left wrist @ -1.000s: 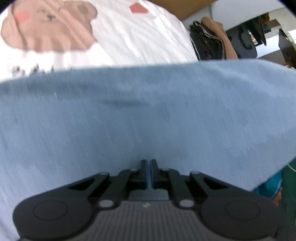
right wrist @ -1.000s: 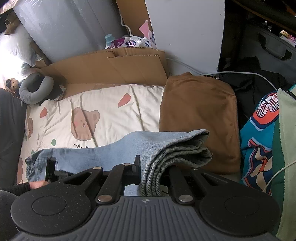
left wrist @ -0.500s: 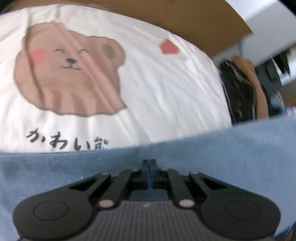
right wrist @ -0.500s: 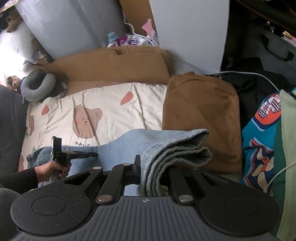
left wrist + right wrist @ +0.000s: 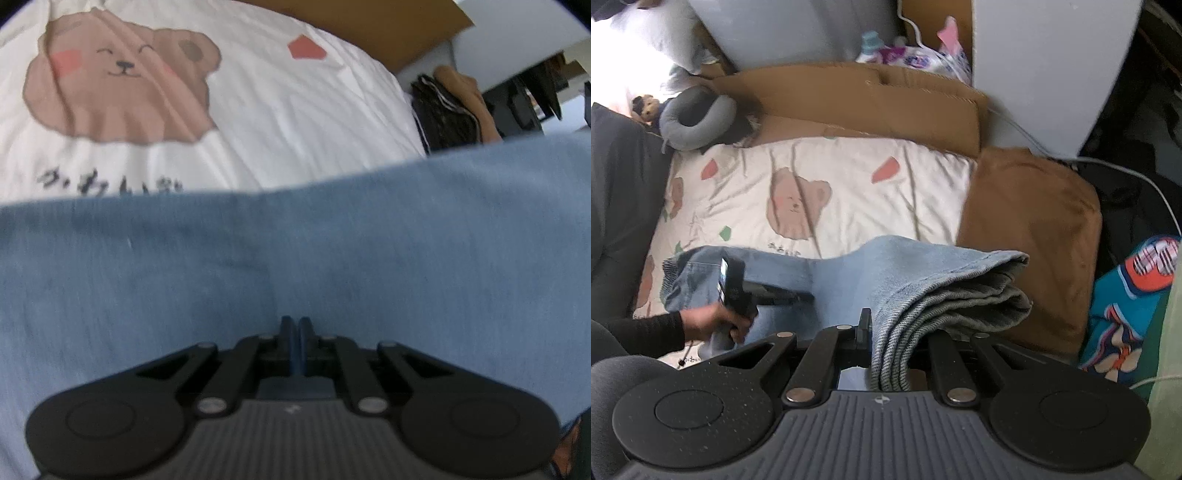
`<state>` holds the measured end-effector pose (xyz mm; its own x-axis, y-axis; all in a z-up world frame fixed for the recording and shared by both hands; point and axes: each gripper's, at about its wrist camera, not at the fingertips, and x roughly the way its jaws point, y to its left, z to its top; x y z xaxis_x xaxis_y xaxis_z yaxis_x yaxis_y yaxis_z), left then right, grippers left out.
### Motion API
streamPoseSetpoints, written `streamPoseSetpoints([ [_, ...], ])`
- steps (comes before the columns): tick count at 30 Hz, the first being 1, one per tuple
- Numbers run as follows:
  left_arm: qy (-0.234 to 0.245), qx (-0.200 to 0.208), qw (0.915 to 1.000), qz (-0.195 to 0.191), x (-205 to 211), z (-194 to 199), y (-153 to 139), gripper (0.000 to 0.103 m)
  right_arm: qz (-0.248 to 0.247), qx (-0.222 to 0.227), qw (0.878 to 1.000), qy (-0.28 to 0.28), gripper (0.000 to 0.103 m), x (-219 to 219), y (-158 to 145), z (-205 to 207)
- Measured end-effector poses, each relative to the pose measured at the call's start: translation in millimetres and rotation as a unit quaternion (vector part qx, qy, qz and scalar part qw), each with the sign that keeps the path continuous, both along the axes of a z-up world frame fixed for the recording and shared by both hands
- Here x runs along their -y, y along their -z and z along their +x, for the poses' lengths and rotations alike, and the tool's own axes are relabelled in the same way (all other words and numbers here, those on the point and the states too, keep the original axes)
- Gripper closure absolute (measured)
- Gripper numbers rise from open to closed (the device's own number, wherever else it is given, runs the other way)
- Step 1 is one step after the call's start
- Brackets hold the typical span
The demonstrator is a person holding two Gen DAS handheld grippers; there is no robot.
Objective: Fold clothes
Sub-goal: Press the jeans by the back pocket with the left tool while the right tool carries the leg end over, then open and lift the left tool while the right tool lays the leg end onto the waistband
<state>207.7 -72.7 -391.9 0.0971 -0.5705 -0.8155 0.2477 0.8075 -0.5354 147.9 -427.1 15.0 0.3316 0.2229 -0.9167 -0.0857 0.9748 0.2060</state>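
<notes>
The right gripper (image 5: 886,332) is clamped on a thick stack of folded denim layers, the hem end of the blue jeans (image 5: 923,273), whose folds bulge out to the right of its fingers. The left gripper (image 5: 294,325) has its fingers pressed together with only a thin blue sliver between them; whether cloth is pinched there cannot be told. In the right wrist view a hand (image 5: 713,319) in a dark sleeve holds that gripper over the waistband end. The jeans stretch across a white bedspread (image 5: 849,173) printed with brown bears. A brown folded garment (image 5: 1034,229) lies just beside the hem end, with flattened cardboard (image 5: 857,99) beyond.
</notes>
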Motion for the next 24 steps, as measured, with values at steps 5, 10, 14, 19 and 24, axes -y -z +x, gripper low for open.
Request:
streamPoseSetpoints([
  [5,0.037,-0.008,0.9993,0.002,-0.9,-11.7,-9.7,0.083,-0.006,-0.007,0.999,-0.032,0.095,-21.7,-15.1,10.9],
  [10,0.018,0.039,0.9986,0.029,-34.3,-21.6,-34.7,0.041,-0.009,-0.01,0.998,-0.055,0.095,-48.7,-26.4,21.3],
  [14,-0.033,0.053,0.9967,0.051,-74.5,-23.3,-48.8,0.038,-0.011,-0.011,0.997,-0.074,0.095,-70.2,-35.4,29.6],
  [19,-0.099,0.072,0.9895,0.077,-126.7,-27.3,-69.1,0.033,-0.02,-0.019,0.993,-0.111,0.095,-102.8,-37.4,40.0],
  [24,-0.15,0.087,0.9807,0.091,-175.6,-40.8,-88.8,0.029,-0.018,-0.023,0.989,-0.148,0.095,-138.8,-40.2,50.9],
])
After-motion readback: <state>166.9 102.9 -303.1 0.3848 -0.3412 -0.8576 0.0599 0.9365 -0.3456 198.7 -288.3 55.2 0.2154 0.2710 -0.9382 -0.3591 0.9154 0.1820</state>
